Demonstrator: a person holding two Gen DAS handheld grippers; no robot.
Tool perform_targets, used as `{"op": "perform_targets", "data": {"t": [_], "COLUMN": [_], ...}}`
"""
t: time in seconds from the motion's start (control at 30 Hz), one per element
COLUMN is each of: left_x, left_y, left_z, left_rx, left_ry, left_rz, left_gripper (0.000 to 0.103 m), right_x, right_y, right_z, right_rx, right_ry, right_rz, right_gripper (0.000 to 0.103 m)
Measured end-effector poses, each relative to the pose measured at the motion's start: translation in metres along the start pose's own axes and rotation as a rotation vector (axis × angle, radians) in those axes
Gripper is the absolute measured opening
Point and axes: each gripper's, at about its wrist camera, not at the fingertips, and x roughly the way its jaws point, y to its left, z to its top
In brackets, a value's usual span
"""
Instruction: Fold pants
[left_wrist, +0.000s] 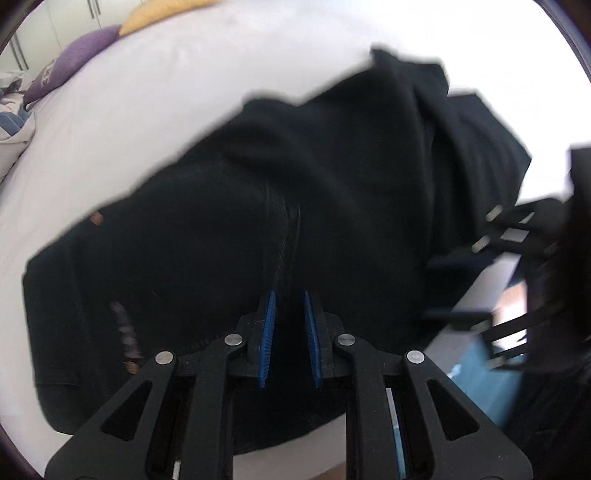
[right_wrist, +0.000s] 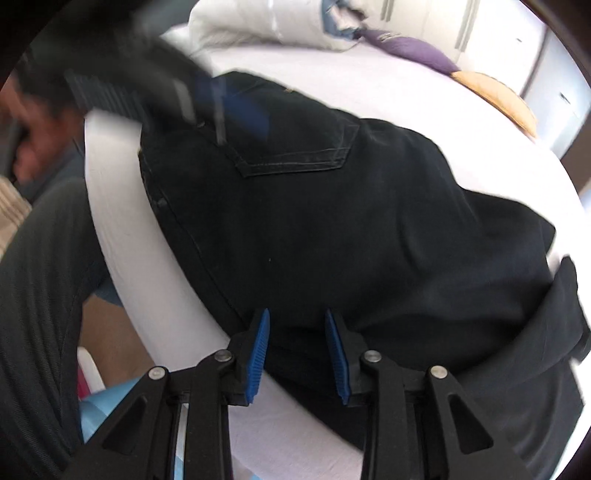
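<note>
Black pants (left_wrist: 295, 192) lie bunched on a white bed; they also show in the right wrist view (right_wrist: 332, 221), with a back pocket (right_wrist: 295, 144) facing up. My left gripper (left_wrist: 290, 299) hovers over the pants near a seam, its blue pads a little apart with nothing between them. My right gripper (right_wrist: 297, 317) is open over the pants' near edge by the bed side. The right gripper also shows blurred at the right of the left wrist view (left_wrist: 517, 258), and the left gripper blurred at the upper left of the right wrist view (right_wrist: 177, 85).
The white bed sheet (left_wrist: 147, 110) spreads around the pants. A purple pillow (left_wrist: 74, 62), a yellow pillow (left_wrist: 162, 14) and a crumpled duvet (right_wrist: 258, 26) lie at the head. The bed edge (right_wrist: 122, 229) drops off beside the person's dark-clad legs (right_wrist: 40, 277).
</note>
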Motion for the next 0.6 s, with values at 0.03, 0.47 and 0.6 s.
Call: {"op": "perform_targets", "data": {"t": [0.03, 0.47, 0.6], "left_x": [0.005, -0.023, 0.023], "left_y": [-0.006, -0.056, -0.072], "left_z": [-0.006, 0.076, 0.092], "left_rx": [0.021, 0.02, 0.006], "left_ry": [-0.003, -0.149, -0.069], "left_rz": [0.032, -0.03, -0.052], "left_gripper": [0.016, 0.016, 0.016], "right_x": [-0.002, -0.093, -0.078], "right_y": [-0.003, -0.207, -0.274], "right_z": [-0.003, 0.013, 0.037], "right_rx": [0.02, 0.587, 0.729], "right_ry": [0.004, -0.206, -0.15], "right_rz": [0.007, -0.176, -0.233], "right_gripper": [0.035, 0.047, 0.062]}}
